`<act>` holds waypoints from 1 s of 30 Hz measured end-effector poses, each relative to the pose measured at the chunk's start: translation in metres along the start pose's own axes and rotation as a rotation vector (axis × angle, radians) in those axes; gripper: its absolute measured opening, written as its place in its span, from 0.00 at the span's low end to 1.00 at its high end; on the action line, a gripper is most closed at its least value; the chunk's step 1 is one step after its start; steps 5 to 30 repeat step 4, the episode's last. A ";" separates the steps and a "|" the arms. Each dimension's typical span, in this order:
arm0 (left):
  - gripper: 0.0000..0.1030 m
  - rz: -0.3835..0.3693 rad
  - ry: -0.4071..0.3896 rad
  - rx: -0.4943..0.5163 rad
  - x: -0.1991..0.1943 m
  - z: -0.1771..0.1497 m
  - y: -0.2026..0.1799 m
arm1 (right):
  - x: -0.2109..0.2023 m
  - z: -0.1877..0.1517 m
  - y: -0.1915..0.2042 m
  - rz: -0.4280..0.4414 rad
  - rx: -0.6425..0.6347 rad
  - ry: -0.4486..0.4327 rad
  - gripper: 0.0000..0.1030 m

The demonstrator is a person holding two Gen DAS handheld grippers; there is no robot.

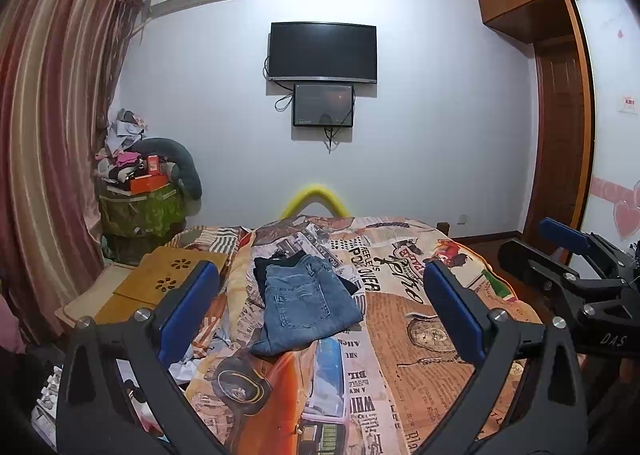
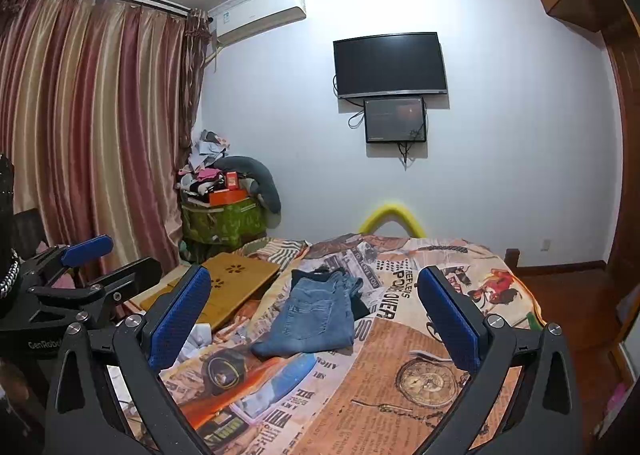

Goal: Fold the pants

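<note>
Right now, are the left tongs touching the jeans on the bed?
Apart. The left wrist view shows the left tongs open and raised, with the folded jeans lying farther off on the printed bedspread, clear of both blue pads.

1. The folded jeans [image 1: 310, 305] lie on the bedspread [image 1: 420, 335] ahead of me, atop another garment [image 1: 266, 269].
2. A wooden board [image 1: 172, 275] lies left of the jeans.
3. My left gripper [image 1: 320, 309] and right gripper [image 2: 314, 313] hang before the jeans, apart from them.
4. The television [image 1: 322, 51] hangs on the wall behind the bed, a smaller screen [image 1: 323, 105] just below it.
</note>
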State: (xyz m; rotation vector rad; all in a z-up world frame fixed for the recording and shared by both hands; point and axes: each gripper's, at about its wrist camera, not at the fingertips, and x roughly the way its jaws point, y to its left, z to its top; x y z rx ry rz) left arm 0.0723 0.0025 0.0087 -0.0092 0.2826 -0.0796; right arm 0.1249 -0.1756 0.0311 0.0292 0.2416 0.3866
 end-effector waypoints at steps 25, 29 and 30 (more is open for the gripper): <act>1.00 -0.006 0.008 -0.004 0.002 0.000 0.002 | 0.001 -0.001 0.000 0.003 0.000 0.005 1.00; 1.00 -0.006 0.008 -0.004 0.002 0.000 0.002 | 0.001 -0.001 0.000 0.003 0.000 0.005 1.00; 1.00 -0.006 0.008 -0.004 0.002 0.000 0.002 | 0.001 -0.001 0.000 0.003 0.000 0.005 1.00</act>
